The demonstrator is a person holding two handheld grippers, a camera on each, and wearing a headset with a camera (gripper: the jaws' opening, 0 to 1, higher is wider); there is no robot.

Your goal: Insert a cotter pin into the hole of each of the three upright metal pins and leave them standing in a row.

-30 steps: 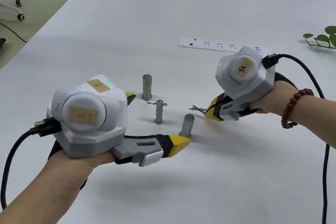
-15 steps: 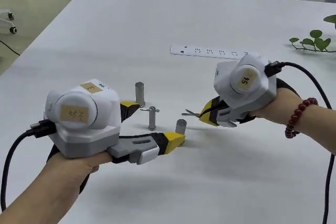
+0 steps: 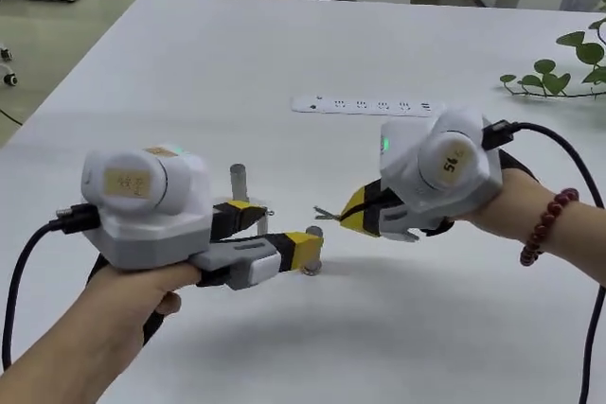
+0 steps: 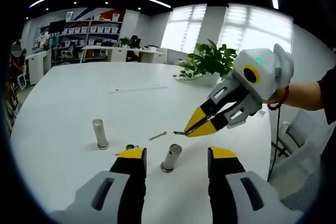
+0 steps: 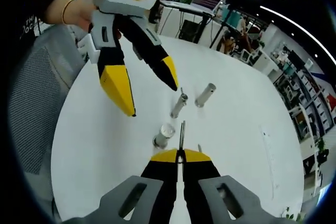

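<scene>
Three upright metal pins stand in a row on the white table (image 3: 189,63). My left gripper (image 4: 177,153) is open, its jaws on either side of the near pin (image 4: 170,157) without touching it. The far pin (image 4: 100,133) stands free, and the middle pin (image 5: 179,104) carries a small crosspiece near its top. My right gripper (image 5: 181,156) is shut on a thin cotter pin (image 5: 181,132) that points at the near pin (image 5: 164,135) from just beside it. In the head view the cotter pin (image 3: 327,212) hovers above the near pin (image 3: 311,262), between my left gripper (image 3: 279,226) and my right gripper (image 3: 352,210).
A white power strip (image 3: 369,106) lies farther back on the table. A leafy plant (image 3: 568,68) sits at the far right edge. One loose cotter pin (image 4: 157,136) lies on the table behind the near pin. Cables trail from both grippers.
The left gripper has moved in so its open jaws flank the near pin. The right gripper has brought the cotter pin left, closer to that pin. The head camera has tilted up.
</scene>
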